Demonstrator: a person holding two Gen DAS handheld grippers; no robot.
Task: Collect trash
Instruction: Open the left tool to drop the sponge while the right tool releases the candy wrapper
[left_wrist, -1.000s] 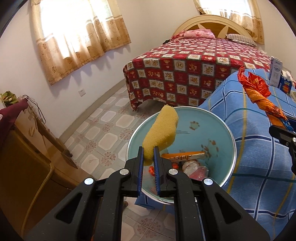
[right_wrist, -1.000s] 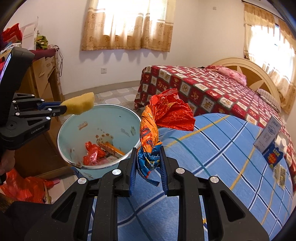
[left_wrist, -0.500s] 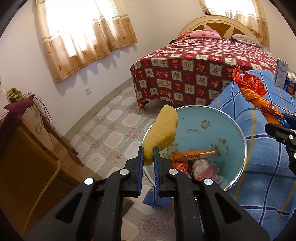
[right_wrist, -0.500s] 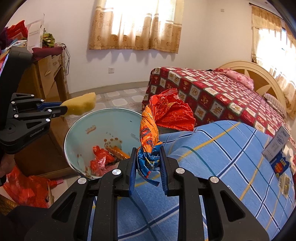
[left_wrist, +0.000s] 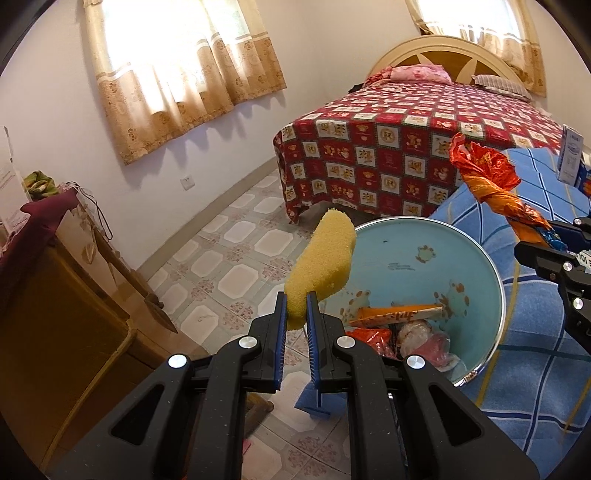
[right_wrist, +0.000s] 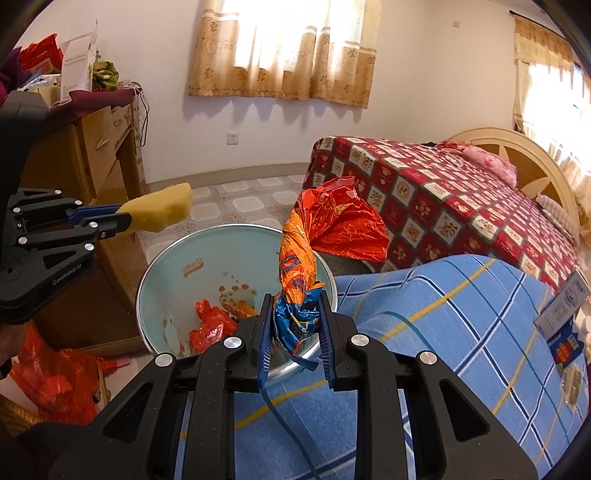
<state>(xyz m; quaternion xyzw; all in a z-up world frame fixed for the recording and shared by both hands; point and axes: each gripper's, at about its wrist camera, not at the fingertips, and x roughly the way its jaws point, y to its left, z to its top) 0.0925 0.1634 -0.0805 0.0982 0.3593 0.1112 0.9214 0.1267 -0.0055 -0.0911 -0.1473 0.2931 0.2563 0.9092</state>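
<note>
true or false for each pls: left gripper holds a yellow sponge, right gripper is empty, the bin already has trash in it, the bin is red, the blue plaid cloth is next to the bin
1. The left gripper holds a yellow sponge. True.
2. The right gripper is empty. False: it is shut on a crumpled orange and red wrapper.
3. The bin already has trash in it. True: wrappers lie at its bottom.
4. The bin is red. False: it is pale blue inside with a metal rim.
5. The blue plaid cloth is next to the bin. True.
</note>
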